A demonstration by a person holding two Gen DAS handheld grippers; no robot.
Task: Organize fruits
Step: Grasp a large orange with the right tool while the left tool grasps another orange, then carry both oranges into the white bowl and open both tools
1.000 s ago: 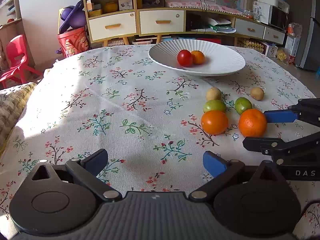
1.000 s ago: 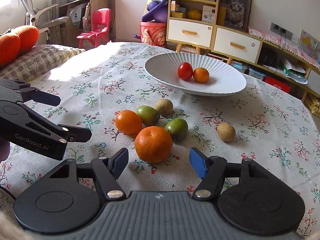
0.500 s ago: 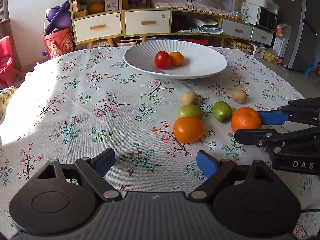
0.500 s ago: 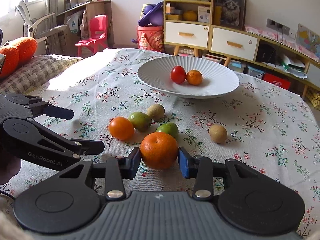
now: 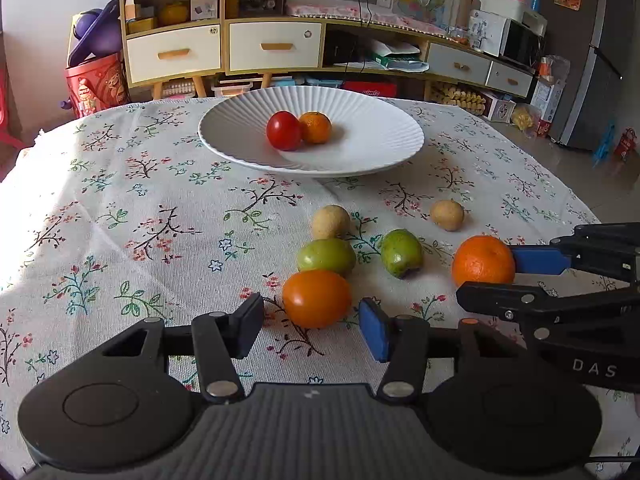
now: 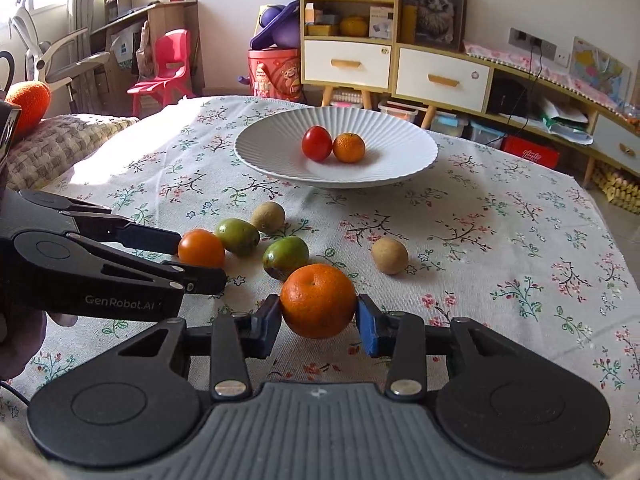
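Note:
My right gripper (image 6: 318,322) is shut on a large orange (image 6: 318,300), held just above the floral tablecloth; the orange also shows in the left wrist view (image 5: 483,261). My left gripper (image 5: 310,326) is open, its pads on either side of a smooth orange fruit (image 5: 317,298), not touching it. Two green fruits (image 5: 326,256) (image 5: 401,253) and two small tan fruits (image 5: 331,222) (image 5: 447,215) lie just beyond. A white ribbed plate (image 5: 360,152) farther back holds a red tomato (image 5: 283,130) and a small orange (image 5: 315,127).
The round table (image 5: 120,208) is covered by a floral cloth; its edge curves off at right. Beyond it stand a shelf unit with drawers (image 5: 224,48), a red bucket (image 5: 96,84) and a red child's chair (image 6: 168,64). A woven cushion (image 6: 52,144) lies at the left.
My right gripper closed on the large orange and lifted it slightly. My left gripper moved forward and right until its open pads flank the smooth orange fruit, narrowing a little.

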